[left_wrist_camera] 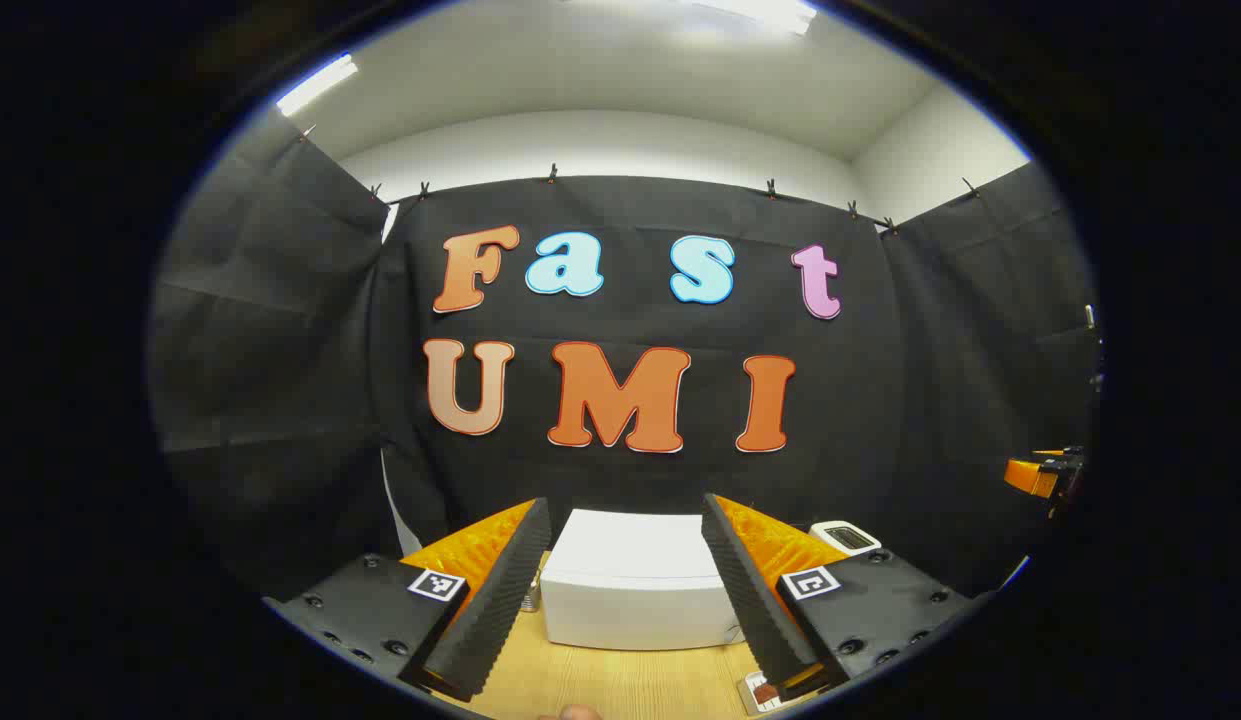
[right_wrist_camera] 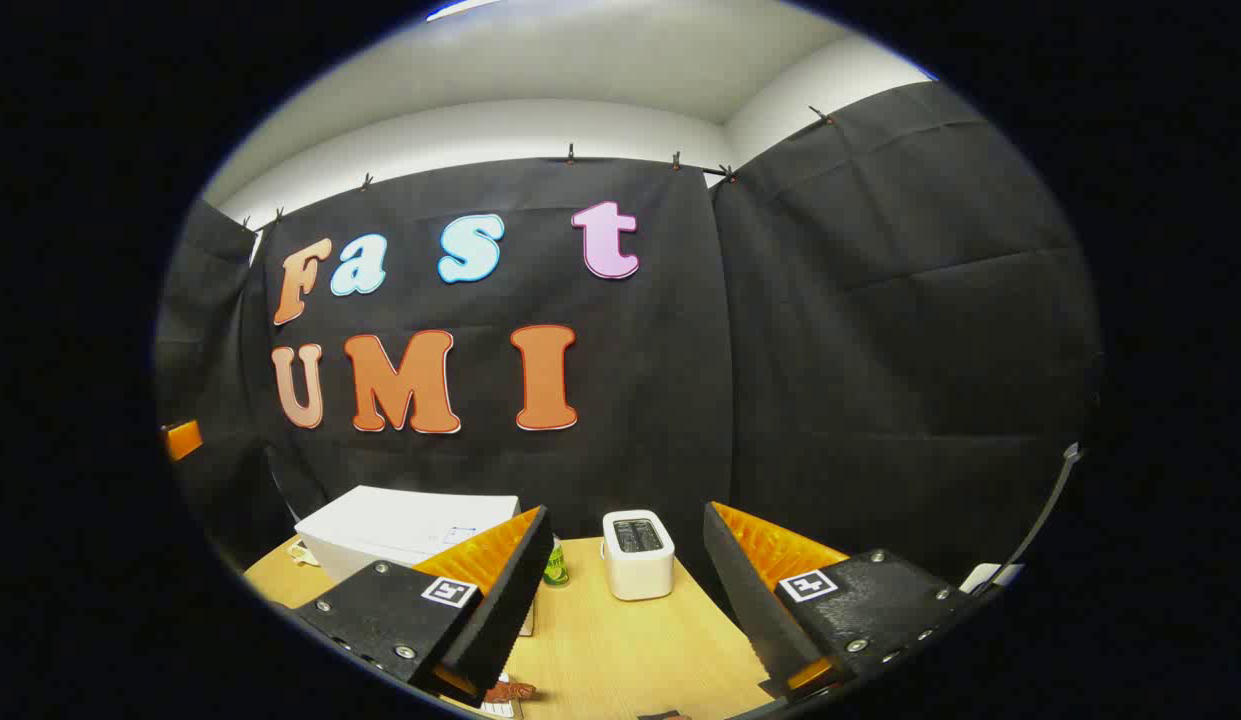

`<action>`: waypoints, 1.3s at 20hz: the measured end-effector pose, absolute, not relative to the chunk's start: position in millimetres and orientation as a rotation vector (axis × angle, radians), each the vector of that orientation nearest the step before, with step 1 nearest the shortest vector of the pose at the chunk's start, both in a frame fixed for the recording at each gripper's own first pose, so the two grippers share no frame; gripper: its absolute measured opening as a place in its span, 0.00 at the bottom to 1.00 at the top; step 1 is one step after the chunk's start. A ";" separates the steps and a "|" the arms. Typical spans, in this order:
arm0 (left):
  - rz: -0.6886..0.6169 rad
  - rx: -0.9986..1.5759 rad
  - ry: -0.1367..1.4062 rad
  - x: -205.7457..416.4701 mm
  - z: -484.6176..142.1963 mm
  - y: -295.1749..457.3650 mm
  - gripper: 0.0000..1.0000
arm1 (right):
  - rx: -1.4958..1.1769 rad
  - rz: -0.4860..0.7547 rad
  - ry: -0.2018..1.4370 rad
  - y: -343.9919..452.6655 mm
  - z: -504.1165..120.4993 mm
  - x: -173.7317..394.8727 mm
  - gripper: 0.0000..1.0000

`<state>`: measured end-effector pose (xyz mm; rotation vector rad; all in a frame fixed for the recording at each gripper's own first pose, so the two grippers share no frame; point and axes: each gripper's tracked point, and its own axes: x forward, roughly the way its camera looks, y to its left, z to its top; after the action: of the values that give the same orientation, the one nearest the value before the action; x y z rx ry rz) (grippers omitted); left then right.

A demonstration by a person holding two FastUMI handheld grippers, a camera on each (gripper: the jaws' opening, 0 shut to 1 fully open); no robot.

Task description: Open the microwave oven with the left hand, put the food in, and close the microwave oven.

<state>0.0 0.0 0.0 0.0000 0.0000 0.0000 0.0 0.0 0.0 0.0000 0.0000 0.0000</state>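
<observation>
The white microwave oven (left_wrist_camera: 635,590) stands on the wooden table (left_wrist_camera: 620,680), straight ahead of my left gripper (left_wrist_camera: 625,510) and some way off. Its front face looks flat and shut. That gripper is open with nothing between its fingers. In the right gripper view the microwave oven (right_wrist_camera: 400,525) sits to the left. My right gripper (right_wrist_camera: 625,515) is open and empty above the table (right_wrist_camera: 620,650). A reddish-brown piece of food (right_wrist_camera: 508,691) lies at the near table edge below its left finger. The same food on something white (left_wrist_camera: 763,692) shows in the left gripper view.
A small white toaster (right_wrist_camera: 637,552) stands at the back of the table, right of the microwave, with a green can (right_wrist_camera: 554,566) beside it. The toaster (left_wrist_camera: 846,537) also appears behind my left gripper's right finger. Black cloth walls close in the back and sides.
</observation>
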 end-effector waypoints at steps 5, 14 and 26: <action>0.020 0.025 0.009 0.0 0.4 -1.6 0.96 | 0.006 0.002 -0.005 -7.0 -0.2 0.9 0.94; 0.032 0.045 0.006 -0.7 -1.2 -6.5 0.96 | -0.007 0.015 -0.018 -6.7 2.5 4.2 0.94; 0.014 0.056 0.005 5.2 -22.1 -15.5 0.96 | -0.019 0.016 -0.009 -4.5 -2.2 6.5 0.94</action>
<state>5.2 -15.5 -22.1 0.0560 0.0055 0.0138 6.5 -4.5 -2.2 -0.0187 -0.0085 0.0164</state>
